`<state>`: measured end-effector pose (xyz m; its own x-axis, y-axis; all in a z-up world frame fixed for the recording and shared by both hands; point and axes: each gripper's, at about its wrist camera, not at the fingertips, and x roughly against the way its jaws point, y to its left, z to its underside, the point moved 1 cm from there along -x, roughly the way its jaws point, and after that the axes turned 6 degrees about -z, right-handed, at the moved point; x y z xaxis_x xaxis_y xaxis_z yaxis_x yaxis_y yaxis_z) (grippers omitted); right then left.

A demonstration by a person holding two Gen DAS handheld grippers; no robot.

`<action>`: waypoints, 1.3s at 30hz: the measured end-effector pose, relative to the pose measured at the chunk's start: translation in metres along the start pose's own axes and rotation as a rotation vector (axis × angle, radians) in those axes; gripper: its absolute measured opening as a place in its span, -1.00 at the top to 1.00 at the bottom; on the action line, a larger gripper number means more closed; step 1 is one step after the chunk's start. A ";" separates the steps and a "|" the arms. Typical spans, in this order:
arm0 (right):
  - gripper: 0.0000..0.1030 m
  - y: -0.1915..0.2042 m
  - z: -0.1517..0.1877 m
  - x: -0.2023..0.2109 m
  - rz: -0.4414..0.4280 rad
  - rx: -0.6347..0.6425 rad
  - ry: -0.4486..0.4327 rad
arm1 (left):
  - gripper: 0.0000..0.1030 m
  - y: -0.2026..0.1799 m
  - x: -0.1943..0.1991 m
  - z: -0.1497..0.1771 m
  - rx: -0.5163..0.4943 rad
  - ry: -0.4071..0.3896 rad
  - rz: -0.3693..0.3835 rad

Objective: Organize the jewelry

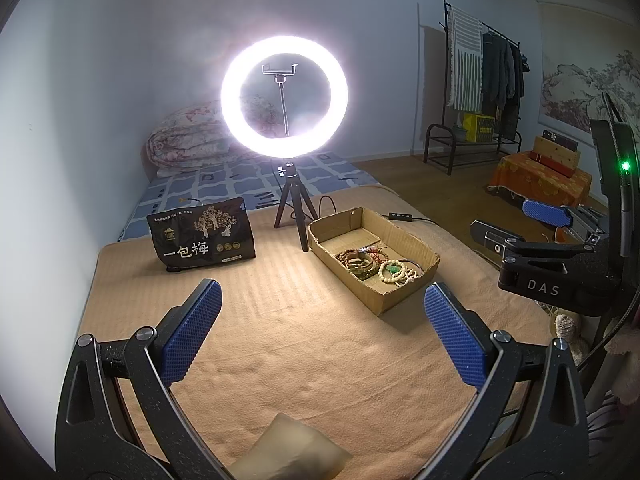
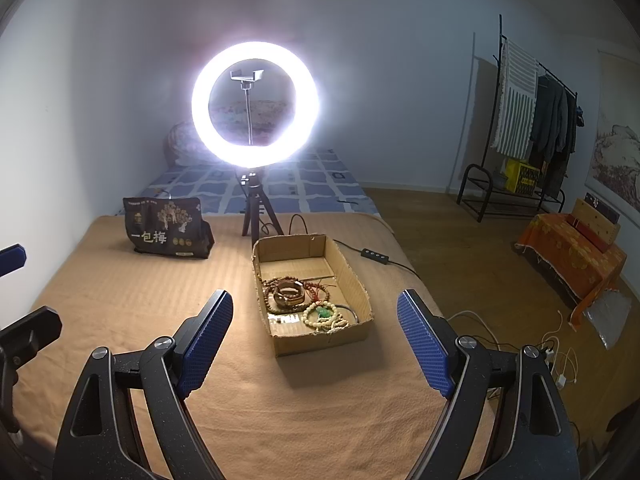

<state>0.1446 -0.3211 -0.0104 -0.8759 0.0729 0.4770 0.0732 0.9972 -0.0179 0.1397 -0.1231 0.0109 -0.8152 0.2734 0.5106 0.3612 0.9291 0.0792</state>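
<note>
1. All the jewelry in view lay heaped in the near end of an open cardboard box (image 2: 362, 292) on a tan blanket (image 2: 120, 300): brown wooden bead strands (image 2: 267, 283), a dark bangle (image 2: 289, 295), a cream bead bracelet (image 2: 320, 322) ringing a green pendant (image 2: 323, 312), and a thin dark hoop (image 2: 352, 312).

2. The right gripper (image 2: 315, 338) hung above the blanket with its blue fingers spread wide and nothing between them; the box sat just ahead, framed in the gap.

3. The left gripper (image 1: 322, 330) was likewise wide apart and empty, the box (image 1: 400, 236) lying ahead and toward its right finger, the bracelets (image 1: 396, 272) piled at the box's nearer end.

4. No loose piece showed on the blanket near either set of fingers.

5. The far half of the box was bare, and the strands overlapped in one tangle.

6. Judged from this, the scene fitted two stages: pieces gathered into the box as the finished job, or a jumble waiting to be sorted out.

7. Beyond the fingers stood a lit ring light (image 2: 255, 104) on a tripod and a dark snack bag (image 2: 166, 227).
</note>
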 end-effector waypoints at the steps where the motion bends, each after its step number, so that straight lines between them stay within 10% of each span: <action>1: -0.64 0.000 0.000 0.000 0.000 0.000 0.000 | -1.00 0.000 0.000 0.000 0.000 0.000 -0.001; 39: -0.64 -0.001 0.002 -0.001 -0.002 0.003 0.003 | -1.00 0.000 0.000 0.000 0.001 0.000 -0.001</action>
<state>0.1447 -0.3217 -0.0127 -0.8744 0.0704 0.4801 0.0697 0.9974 -0.0193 0.1394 -0.1228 0.0107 -0.8158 0.2723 0.5103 0.3596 0.9297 0.0789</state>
